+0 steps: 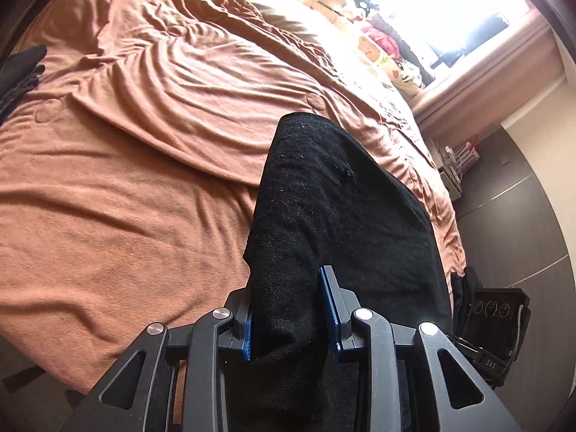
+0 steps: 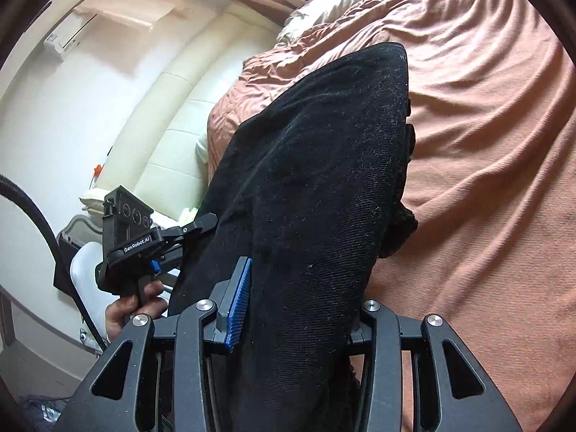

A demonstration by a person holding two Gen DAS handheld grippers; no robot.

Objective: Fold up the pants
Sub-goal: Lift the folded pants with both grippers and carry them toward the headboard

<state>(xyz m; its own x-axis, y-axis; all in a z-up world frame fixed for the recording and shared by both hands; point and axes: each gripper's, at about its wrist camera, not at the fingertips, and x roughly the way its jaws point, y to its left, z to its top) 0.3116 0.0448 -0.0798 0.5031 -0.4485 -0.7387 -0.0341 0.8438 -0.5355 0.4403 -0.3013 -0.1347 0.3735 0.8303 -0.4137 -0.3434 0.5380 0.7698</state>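
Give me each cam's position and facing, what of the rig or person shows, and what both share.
Left wrist: on the left gripper, looking down along its fingers over the black pants across the bed to a window; right gripper's body at lower right.
Right wrist: on the right gripper, facing the headboard; left gripper and hand at left.
Shared: pants, bed.

We see black pants (image 1: pixel 338 216), a thick, lint-flecked twill fabric, bunched into a long fold. One end is lifted toward us while the far end rests on a rumpled terracotta bedspread (image 1: pixel 126 144), stretched lengthwise away across the bed.
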